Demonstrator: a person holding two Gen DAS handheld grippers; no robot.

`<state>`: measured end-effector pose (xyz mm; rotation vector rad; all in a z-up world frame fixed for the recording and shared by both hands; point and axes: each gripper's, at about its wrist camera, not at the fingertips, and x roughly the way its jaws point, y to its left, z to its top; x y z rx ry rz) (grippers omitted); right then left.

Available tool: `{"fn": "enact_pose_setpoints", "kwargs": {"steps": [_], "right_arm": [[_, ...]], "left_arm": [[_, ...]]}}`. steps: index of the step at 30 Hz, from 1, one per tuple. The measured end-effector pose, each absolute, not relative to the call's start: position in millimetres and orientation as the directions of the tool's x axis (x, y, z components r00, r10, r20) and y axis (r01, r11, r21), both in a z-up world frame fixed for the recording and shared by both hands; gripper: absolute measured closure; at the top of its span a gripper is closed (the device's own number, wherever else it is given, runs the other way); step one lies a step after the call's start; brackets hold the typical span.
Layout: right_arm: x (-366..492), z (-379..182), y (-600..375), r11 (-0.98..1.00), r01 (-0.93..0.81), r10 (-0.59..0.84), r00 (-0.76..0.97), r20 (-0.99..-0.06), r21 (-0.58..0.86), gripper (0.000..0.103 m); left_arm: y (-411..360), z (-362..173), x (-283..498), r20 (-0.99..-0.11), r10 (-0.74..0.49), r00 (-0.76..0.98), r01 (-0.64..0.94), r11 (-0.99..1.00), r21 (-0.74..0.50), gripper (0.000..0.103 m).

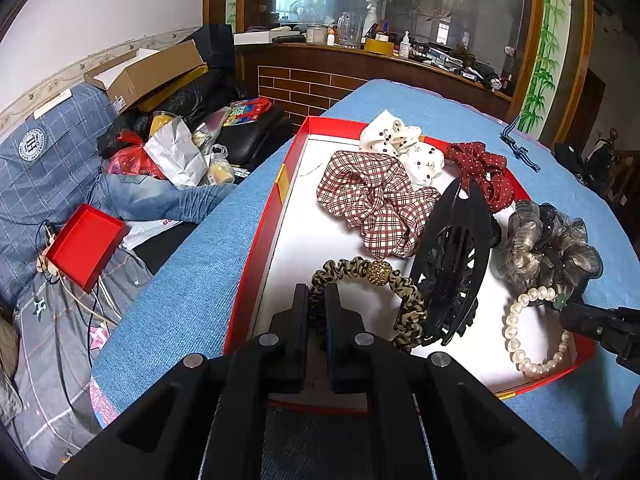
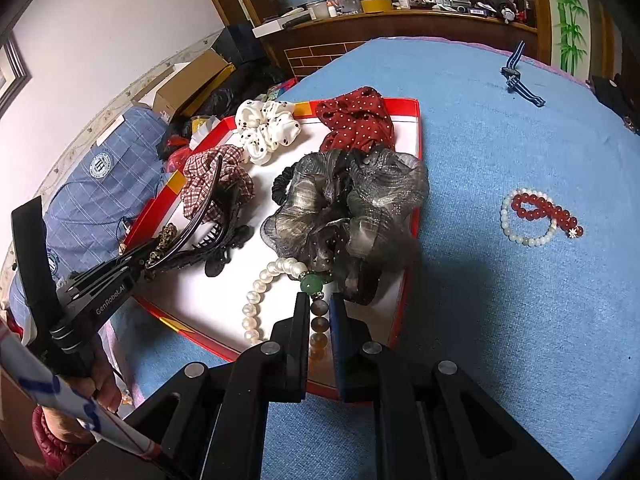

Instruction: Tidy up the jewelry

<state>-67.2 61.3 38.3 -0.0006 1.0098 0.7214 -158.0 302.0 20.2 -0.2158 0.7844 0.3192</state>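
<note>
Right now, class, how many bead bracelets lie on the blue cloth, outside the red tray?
2: the red bead bracelet and the white bead bracelet under it, overlapping, right of the red tray. Others may be hidden.

Both grippers [image 1: 316, 300] [image 2: 320, 308] clamped, angled downward

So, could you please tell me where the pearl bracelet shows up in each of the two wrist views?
Left wrist: the pearl bracelet lies at lower right, in the red tray's near right corner.
Right wrist: the pearl bracelet lies at lower centre, just beyond the right gripper, shut on its darker beads.
Shared landmark: the grey scrunchie, just behind the pearls.
</note>
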Motion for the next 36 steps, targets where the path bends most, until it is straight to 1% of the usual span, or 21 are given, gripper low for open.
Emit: {"fn": "enact_pose_setpoints", "kwargs": {"steps": [11, 13, 15, 17, 22, 25, 26, 27, 32, 34, 36], "right_arm": [[-69.0, 42.5, 60.2, 0.769, -0.554, 0.552, 0.325, -0.768, 0.319, 0.091], [-69.3, 44.7, 58.7, 0.767, -0.555, 0.557, 0.325, -0.764, 0.322, 0.089], [-70.2, 47.7, 57.0, 0.766, -0.556, 0.561, 0.332, -0.758, 0.323, 0.085], [-71.5, 51.6, 55.7, 0.764, -0.558, 0.565, 0.338, -0.753, 0.323, 0.085], [-76.0, 62.5, 50.9, 0.761, -0.561, 0.577, 0.356, -0.735, 0.327, 0.084], [-79.4, 68.6, 48.0, 0.76, -0.564, 0.583, 0.368, -0.724, 0.325, 0.079], [-81.1, 70.5, 46.8, 0.76, -0.564, 0.584, 0.374, -0.721, 0.323, 0.077], [-82.5, 72.2, 45.6, 0.76, -0.564, 0.585, 0.378, -0.718, 0.322, 0.077], [-90.2, 78.0, 38.4, 0.761, -0.562, 0.59, 0.391, -0.706, 0.325, 0.076], [-94.5, 79.8, 35.7, 0.763, -0.563, 0.587, 0.398, -0.705, 0.318, 0.076], [-97.7, 80.9, 33.0, 0.766, -0.558, 0.586, 0.403, -0.703, 0.318, 0.069]], "left_arm": [[302.2, 20.2, -158.4, -0.72, 0.198, 0.665, -0.359, 0.93, -0.075, 0.094], [303.1, 21.0, -158.9, -0.718, 0.204, 0.666, -0.361, 0.93, -0.071, 0.089], [303.6, 24.2, -160.9, -0.709, 0.208, 0.674, -0.361, 0.93, -0.071, 0.079], [301.6, 27.9, -161.1, -0.702, 0.211, 0.681, -0.362, 0.929, -0.072, 0.075], [297.5, 38.0, -164.4, -0.685, 0.215, 0.696, -0.356, 0.932, -0.07, 0.072], [294.8, 43.1, -167.3, -0.676, 0.219, 0.704, -0.355, 0.933, -0.067, 0.066], [293.7, 44.4, -168.1, -0.673, 0.223, 0.706, -0.356, 0.932, -0.065, 0.062], [293.4, 46.2, -169.5, -0.668, 0.225, 0.709, -0.356, 0.932, -0.064, 0.06], [287.7, 49.7, -171.8, -0.669, 0.23, 0.707, -0.356, 0.933, -0.055, 0.058], [284.6, 50.8, -174.1, -0.667, 0.238, 0.706, -0.36, 0.932, -0.049, 0.053], [281.6, 51.6, -176.4, -0.661, 0.245, 0.709, -0.361, 0.932, -0.043, 0.041]]}}
